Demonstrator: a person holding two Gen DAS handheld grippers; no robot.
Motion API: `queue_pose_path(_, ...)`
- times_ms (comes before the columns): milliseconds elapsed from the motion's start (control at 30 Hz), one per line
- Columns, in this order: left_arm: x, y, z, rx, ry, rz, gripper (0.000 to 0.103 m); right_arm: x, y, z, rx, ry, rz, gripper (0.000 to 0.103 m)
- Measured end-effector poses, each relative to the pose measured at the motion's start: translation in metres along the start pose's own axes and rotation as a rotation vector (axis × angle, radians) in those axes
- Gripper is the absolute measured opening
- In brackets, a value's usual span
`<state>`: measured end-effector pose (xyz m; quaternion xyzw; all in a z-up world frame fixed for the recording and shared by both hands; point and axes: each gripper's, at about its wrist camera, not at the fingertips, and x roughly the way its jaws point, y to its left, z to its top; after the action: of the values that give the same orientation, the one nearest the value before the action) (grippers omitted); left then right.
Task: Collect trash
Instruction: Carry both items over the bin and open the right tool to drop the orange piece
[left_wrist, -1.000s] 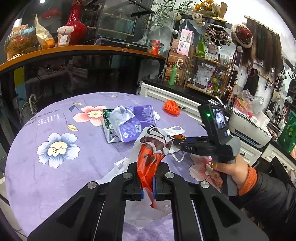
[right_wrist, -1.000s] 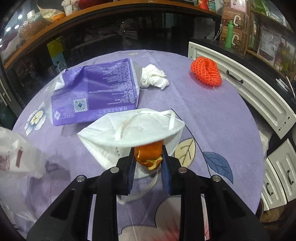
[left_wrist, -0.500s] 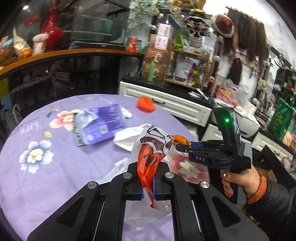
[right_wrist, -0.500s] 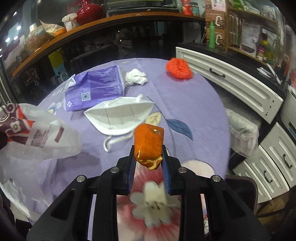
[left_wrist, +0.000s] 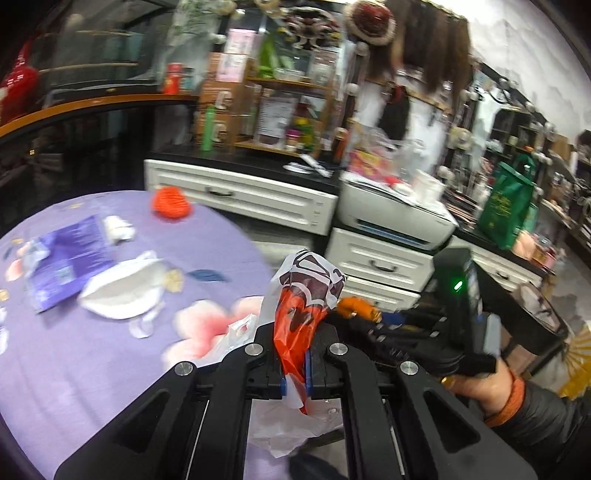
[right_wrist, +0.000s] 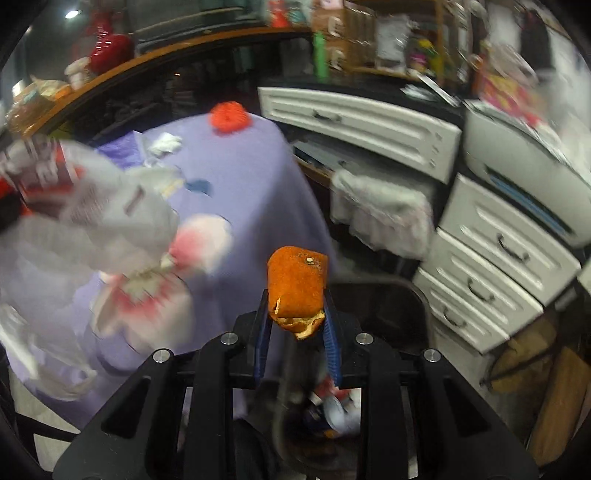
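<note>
Both hands have swung off the table (left_wrist: 92, 362) toward its edge. From the left wrist, the left gripper (left_wrist: 293, 363) is clenched on the plastic bag (left_wrist: 301, 314), whose mouth is bunched; peel could miss it. The face mask (left_wrist: 122, 286) and purple packet (left_wrist: 70, 262) lie behind. From the right wrist, the right gripper (right_wrist: 295, 325) pinches the orange peel (right_wrist: 297, 284), curled and dry, beyond the table edge over a dark bin (right_wrist: 388, 314); a loose pinch might drop it
</note>
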<state>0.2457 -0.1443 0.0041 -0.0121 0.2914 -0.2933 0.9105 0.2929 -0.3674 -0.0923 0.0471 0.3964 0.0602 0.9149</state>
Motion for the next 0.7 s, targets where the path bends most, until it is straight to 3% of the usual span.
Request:
queue_pose_path(233,0.045,-0.048,-0.001,0.056,0.069,-0.082,0.006,0.029,-0.040,-0.046,0.074,0.083,-0.047,0.026)
queue_pose_path(600,0.107,-0.079,-0.033,0.097,0.201,-0.073,0.006,0.081,-0.079,-0.106,0.177,0.204,-0.053,0.027)
queue_pose_path(667,0.116,-0.081,-0.040,0.099,0.224,-0.065,0.006,0.087,-0.085,-0.114,0.204,0.214,-0.054,0.036)
queue_pose_path(700,0.119,-0.082,-0.043,0.100,0.233,-0.063,0.006,0.089,-0.088,-0.116,0.216,0.215,-0.058,0.045)
